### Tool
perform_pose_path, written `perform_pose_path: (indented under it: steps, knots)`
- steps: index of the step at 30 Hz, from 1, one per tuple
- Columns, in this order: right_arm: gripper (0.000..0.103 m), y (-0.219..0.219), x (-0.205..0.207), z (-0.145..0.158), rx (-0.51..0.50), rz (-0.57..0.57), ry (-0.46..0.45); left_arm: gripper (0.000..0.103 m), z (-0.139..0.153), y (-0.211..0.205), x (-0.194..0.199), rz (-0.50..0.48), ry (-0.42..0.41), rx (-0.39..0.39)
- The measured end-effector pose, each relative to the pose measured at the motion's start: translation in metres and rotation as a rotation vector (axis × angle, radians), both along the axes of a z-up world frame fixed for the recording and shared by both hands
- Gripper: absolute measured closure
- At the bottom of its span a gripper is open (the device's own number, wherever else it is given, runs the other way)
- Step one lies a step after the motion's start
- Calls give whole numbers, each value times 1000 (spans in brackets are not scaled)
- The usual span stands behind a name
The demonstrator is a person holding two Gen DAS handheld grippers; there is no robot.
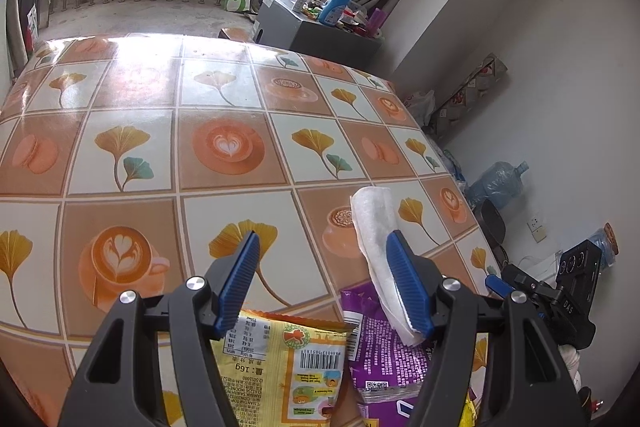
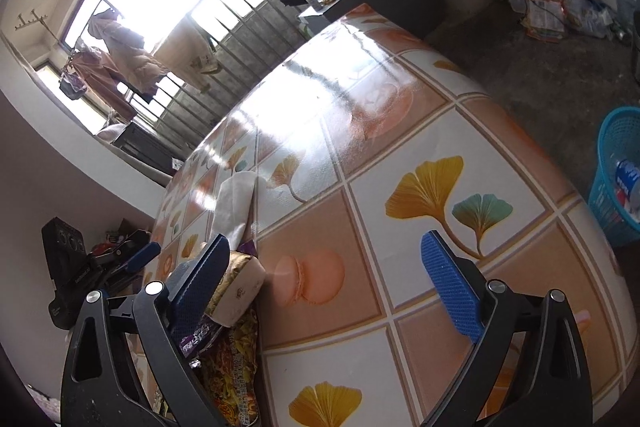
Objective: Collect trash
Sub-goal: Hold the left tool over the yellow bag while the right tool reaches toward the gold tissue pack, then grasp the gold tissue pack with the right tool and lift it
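Observation:
A small heap of trash lies on the tiled tablecloth: a yellow snack wrapper, a purple wrapper and a white tissue. My left gripper hangs over the heap with its jaws apart. The tissue leans on the inner face of its right-hand finger and the wrappers lie flat below. In the right wrist view my right gripper is open over bare table. Its left-hand finger stands beside a cream wrapper, and the tissue lies beyond.
A blue plastic basket with a bottle in it stands on the floor off the table's right edge. A dark cabinet crowded with bottles sits past the far edge. A water jug and bags lie along the wall.

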State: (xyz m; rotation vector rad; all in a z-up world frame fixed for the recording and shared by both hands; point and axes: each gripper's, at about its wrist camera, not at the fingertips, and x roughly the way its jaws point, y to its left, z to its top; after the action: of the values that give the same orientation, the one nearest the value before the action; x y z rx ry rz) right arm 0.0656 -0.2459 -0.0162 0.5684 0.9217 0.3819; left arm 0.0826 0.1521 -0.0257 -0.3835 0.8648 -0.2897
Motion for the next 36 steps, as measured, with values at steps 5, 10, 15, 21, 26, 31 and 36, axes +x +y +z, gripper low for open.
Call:
perform_pose_path:
  steps: [5, 10, 15, 21, 26, 31, 36]
  knots:
    - [27, 1, -4, 6, 118, 70, -4, 39, -1, -2, -2, -29, 2, 6]
    - [27, 26, -12, 22, 126, 205, -56, 39, -4, -12, -1, -73, 13, -6]
    - [17, 62, -5, 24, 36, 271, -16, 39, -5, -24, 1, -105, 12, 3]
    - [14, 91, 14, 19, 22, 240, 90, 39, -7, -25, 2, -102, 16, 4]
    - [11, 119, 15, 23, -63, 271, 94, 39, -10, -21, 4, -87, 24, 2]
    - [14, 142, 13, 18, -245, 294, 54, 39, -11, -19, 5, -78, 32, -11]
    - [24, 126, 15, 19, -173, 282, 48, 39, -8, -23, 8, -93, 31, -16]
